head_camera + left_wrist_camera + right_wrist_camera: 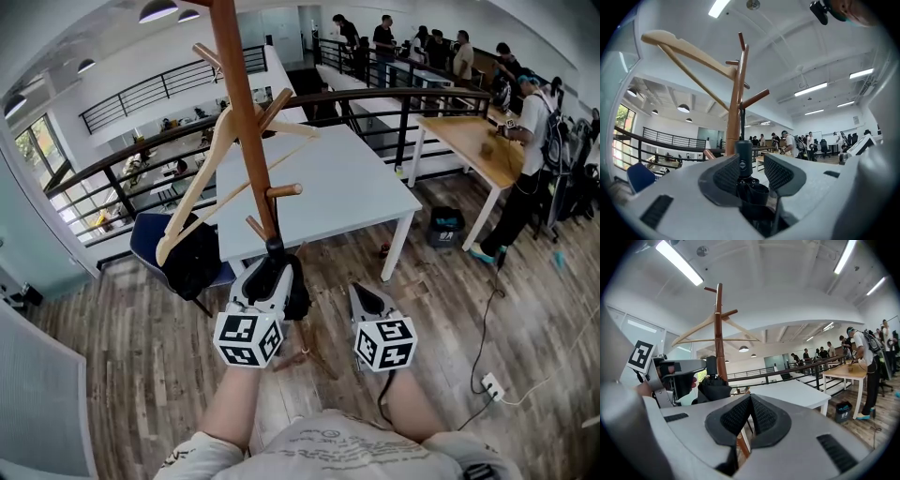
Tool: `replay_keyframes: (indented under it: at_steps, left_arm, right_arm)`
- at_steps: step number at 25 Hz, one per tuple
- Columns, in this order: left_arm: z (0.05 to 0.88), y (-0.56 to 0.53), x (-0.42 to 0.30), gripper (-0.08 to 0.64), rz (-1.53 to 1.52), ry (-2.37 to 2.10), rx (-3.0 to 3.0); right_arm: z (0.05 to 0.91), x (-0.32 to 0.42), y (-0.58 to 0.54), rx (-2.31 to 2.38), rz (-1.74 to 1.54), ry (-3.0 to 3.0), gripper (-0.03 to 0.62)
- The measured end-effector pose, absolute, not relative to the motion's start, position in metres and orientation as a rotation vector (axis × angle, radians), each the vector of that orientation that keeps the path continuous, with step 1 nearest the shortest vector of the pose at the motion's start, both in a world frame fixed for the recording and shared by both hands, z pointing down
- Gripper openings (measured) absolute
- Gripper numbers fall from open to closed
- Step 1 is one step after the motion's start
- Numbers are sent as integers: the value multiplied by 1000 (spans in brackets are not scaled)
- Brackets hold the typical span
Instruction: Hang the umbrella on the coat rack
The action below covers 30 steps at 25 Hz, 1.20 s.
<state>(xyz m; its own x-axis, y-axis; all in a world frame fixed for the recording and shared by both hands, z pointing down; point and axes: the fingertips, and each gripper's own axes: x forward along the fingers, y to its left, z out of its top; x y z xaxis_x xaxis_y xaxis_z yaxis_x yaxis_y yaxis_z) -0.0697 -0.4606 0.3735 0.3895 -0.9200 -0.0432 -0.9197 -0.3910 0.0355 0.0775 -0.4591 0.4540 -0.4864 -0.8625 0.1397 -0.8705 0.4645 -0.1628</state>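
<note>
Left tongs open around umbrella, right tongs closed, empty, coat rack behind.

The left claw and right claw are pale grey with dark ribbed pads. Each bears a white cube with black square markers. The T-shirt is light and printed.

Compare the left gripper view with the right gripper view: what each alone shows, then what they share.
Left only: the left gripper open around the umbrella handle; a blue chair. Right only: the right gripper shut and empty; the left gripper seen from outside. Shared: coat rack, wooden hanger, umbrella.
</note>
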Motion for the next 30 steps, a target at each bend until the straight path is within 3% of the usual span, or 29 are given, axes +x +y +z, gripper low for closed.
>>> replay_keyframes:
  at_steps: [2, 4, 5, 11, 30]
  left_arm:
    - [375, -454, -78, 132, -92, -1814, 2576]
    - [380, -448, -88, 17, -100, -1883, 2535]
    - [384, -446, -91, 6, -105, -1891, 2523]
    - [410, -441, -91, 5, -55, -1852, 2491]
    - [423, -442, -87, 5, -16, -1832, 2426]
  right_arm:
    - [449, 74, -458, 1570, 324, -2689, -2]
    - [444, 69, -457, 1569, 311, -2721, -2]
    - [441, 67, -455, 1567, 296, -2738, -2]
    - [423, 51, -444, 1532, 151, -2808, -2]
    - [427, 54, -444, 1497, 215, -2796, -2]
